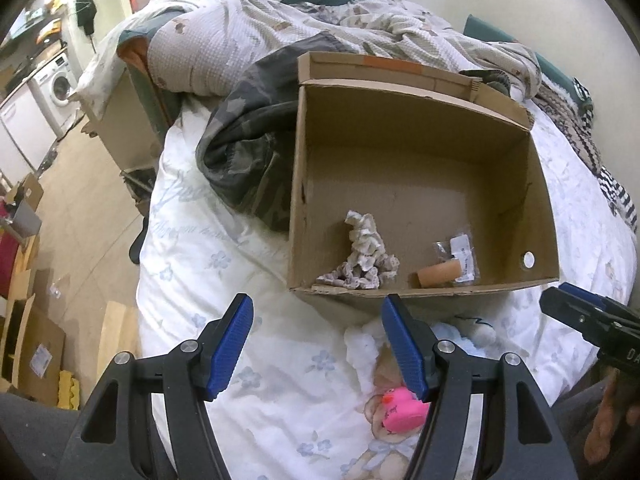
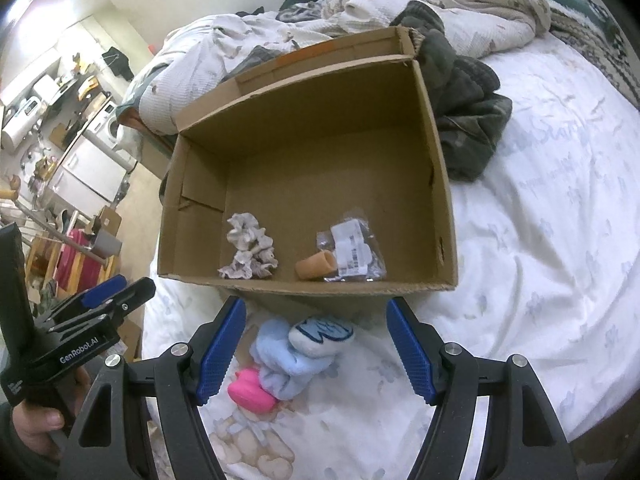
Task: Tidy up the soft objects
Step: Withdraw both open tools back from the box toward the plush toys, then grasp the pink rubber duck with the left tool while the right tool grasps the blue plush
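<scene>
While empty, both claws (image 1: 318,346) (image 2: 316,350) open.

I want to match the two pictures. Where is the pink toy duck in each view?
Left wrist view: pink toy duck lies low and right of centre on the white bedding, partly behind the left gripper's right finger.
Right wrist view: it lies low and left of centre, touching the light blue soft toy.
Shared landmark: the cardboard box, just beyond the duck.

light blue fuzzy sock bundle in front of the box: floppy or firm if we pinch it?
The light blue fuzzy sock bundle looks plush and loosely folded, so it likely compresses and droops when pinched. Probably light and unlikely to roll. Lifting it may nudge the pink rubber duck touching it.
</scene>
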Available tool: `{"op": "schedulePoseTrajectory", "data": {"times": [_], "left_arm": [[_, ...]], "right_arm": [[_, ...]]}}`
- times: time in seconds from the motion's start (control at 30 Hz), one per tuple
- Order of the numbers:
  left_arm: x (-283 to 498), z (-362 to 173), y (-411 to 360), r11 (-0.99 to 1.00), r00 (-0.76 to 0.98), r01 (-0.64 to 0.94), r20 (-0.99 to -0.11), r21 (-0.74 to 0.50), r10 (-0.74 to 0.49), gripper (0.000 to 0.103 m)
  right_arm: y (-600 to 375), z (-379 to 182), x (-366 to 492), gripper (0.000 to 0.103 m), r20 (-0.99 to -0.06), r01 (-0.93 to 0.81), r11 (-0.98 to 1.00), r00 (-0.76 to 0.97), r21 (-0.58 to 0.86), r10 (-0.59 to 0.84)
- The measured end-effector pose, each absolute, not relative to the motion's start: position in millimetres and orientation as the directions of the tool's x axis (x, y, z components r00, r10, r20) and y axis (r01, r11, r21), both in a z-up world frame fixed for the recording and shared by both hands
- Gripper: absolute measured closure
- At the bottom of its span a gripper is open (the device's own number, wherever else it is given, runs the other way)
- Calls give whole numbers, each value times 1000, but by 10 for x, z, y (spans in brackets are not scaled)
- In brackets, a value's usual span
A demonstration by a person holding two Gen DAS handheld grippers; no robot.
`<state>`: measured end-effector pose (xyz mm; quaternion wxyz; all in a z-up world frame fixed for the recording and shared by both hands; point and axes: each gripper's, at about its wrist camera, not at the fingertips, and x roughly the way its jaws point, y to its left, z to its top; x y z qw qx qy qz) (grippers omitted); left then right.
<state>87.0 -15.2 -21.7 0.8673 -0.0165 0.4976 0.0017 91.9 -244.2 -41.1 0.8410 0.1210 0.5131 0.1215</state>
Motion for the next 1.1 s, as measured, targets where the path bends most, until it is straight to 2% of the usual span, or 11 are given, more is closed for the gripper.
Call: {"op": "schedulePoseTrajectory", "data": {"times": [0.3, 0.4, 0.5, 0.93, 1.0, 1.03, 1.07, 1.1], "left_arm": [[889, -306, -36, 998, 481, -54, -877, -25, 4, 39], [902, -357, 21, 997, 462, -71, -887, -43, -6, 39], [921, -399, 69, 995, 442, -85, -897, -60, -16, 39], [950, -473, 65, 993, 415, -90, -909, -74, -30, 39], [941, -492, 38, 995, 409, -81, -912, -64, -26, 39], [930, -506, 26, 995, 403, -78, -915, -66, -29, 39], [916, -519, 14, 995, 397, -75, -917, -70, -35, 39], [898, -537, -6, 994, 389, -69, -920, -79, -46, 39]], "right_arm": [[-2413, -569, 941, 26, -861, -77, 946, 395, 316, 320], [-2345, -692, 985, 26, -868, -85, 931, 338, 356, 363], [-2259, -894, 1040, 22, -884, -66, 918, 251, 391, 395], [-1903, -1537, 1236, 22, -927, -48, 928, 53, 368, 370], [-1847, -1593, 1236, 33, -933, -63, 933, 45, 355, 358], [-1824, -1586, 1232, 56, -932, -79, 932, 53, 353, 357], [-1808, -1572, 1231, 65, -930, -92, 929, 55, 358, 364], [-1804, -1551, 1225, 67, -928, -97, 927, 57, 362, 368]]}}
